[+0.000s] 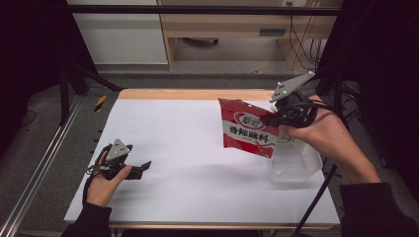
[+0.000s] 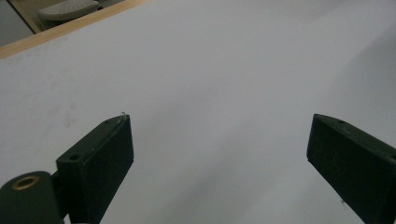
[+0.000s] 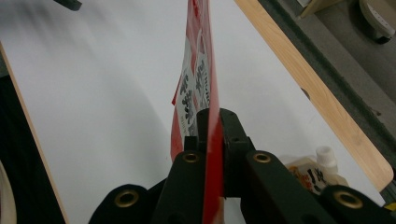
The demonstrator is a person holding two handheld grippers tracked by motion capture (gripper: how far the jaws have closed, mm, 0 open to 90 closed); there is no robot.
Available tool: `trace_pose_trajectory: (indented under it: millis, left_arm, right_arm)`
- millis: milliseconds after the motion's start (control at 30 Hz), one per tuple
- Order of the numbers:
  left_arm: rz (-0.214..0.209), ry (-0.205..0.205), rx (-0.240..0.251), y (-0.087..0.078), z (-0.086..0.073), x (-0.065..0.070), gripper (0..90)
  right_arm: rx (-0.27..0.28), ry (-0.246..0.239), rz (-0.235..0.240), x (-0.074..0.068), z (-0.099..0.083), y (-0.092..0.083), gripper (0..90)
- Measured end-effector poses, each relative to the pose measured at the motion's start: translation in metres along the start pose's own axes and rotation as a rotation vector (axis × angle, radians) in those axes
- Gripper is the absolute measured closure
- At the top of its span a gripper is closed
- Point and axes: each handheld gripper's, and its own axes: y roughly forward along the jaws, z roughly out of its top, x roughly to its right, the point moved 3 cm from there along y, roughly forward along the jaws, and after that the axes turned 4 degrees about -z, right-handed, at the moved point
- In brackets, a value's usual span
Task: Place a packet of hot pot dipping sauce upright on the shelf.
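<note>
looking down from the high view: right gripper (image 1: 272, 118) raised over the right side of the white table (image 1: 188, 148), clamped on the edge of a red packet (image 1: 245, 129) hanging in the air, clear of the tabletop. white oval logo and a white band of large chinese characters on the packet's face, too small to read surely. clear tub (image 1: 296, 163) on the table just below and behind the packet. left gripper (image 1: 143, 167) low at the table's left edge, held in a hand (image 1: 101, 185).

left gripper view: jaws spread wide, bare white table (image 2: 210, 70) between them, gripping nothing.

right gripper view: jaws pinched tight on the red packet (image 3: 205, 84), seen edge-on, black characters on white along its side. small pouch (image 3: 315, 170) with a white cap and dark lettering, unreadable, low at right.
</note>
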Motion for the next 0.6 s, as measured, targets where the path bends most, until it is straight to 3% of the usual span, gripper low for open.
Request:
trace_pose_trajectory:
  millis: [300,600]
  left_arm:
    - [0.001,-0.001,-0.003,0.0,-0.001,0.0,7.3]
    - [-0.008,-0.001,-0.004,0.001,-0.001,0.0,7.2]
  right_arm:
    - [-0.01,0.04,-0.037,0.015,-0.028,-0.019,89.6]
    - [-0.025,0.109,-0.071,0.035,-0.061,-0.033,89.6]
